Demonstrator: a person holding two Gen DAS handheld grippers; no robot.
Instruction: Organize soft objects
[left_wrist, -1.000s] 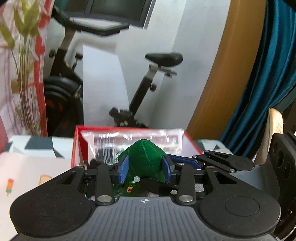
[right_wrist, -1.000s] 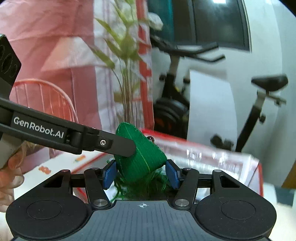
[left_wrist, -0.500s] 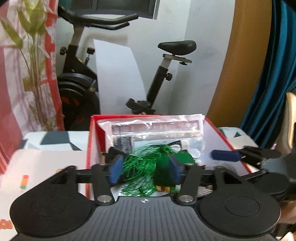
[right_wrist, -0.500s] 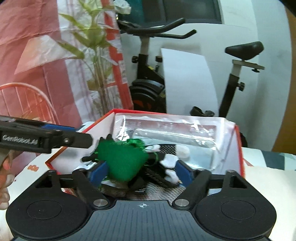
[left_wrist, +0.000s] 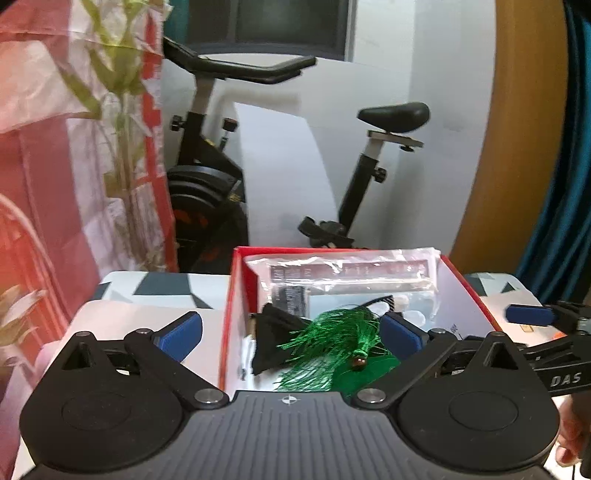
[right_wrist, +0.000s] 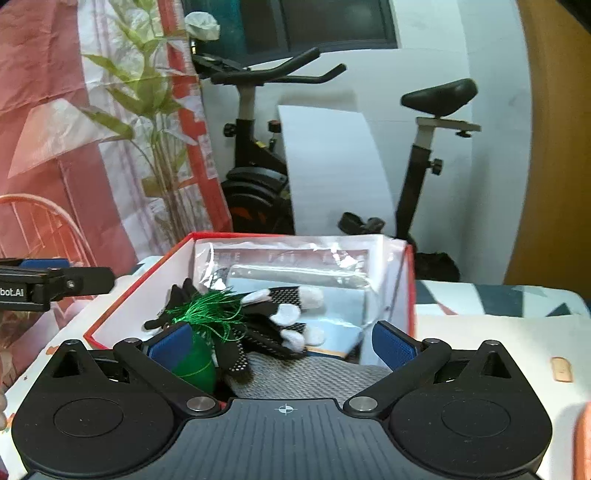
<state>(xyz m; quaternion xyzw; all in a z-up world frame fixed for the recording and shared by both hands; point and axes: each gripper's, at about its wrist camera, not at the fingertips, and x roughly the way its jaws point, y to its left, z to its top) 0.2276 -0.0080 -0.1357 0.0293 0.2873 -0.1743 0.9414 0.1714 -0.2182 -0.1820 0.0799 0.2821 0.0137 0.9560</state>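
Note:
A green tasselled soft toy (left_wrist: 332, 347) lies inside the red box (left_wrist: 226, 325), seen also in the right wrist view (right_wrist: 207, 332) beside black-and-white gloves (right_wrist: 280, 325). My left gripper (left_wrist: 290, 334) is open and empty, hovering at the box's near edge above the toy. My right gripper (right_wrist: 282, 345) is open and empty over the box (right_wrist: 110, 325); its left pad stands next to the toy. Each gripper's finger shows at the edge of the other's view.
The box also holds clear plastic packets (left_wrist: 347, 277) and a grey mesh item (right_wrist: 310, 376). It stands on a patterned white table (right_wrist: 498, 332). Behind are an exercise bike (left_wrist: 229, 177), a plant (right_wrist: 155, 147) and a blue curtain (left_wrist: 565, 184).
Both grippers opened and let go of the green toy. It dropped into the red box. Both grippers pulled back slightly.

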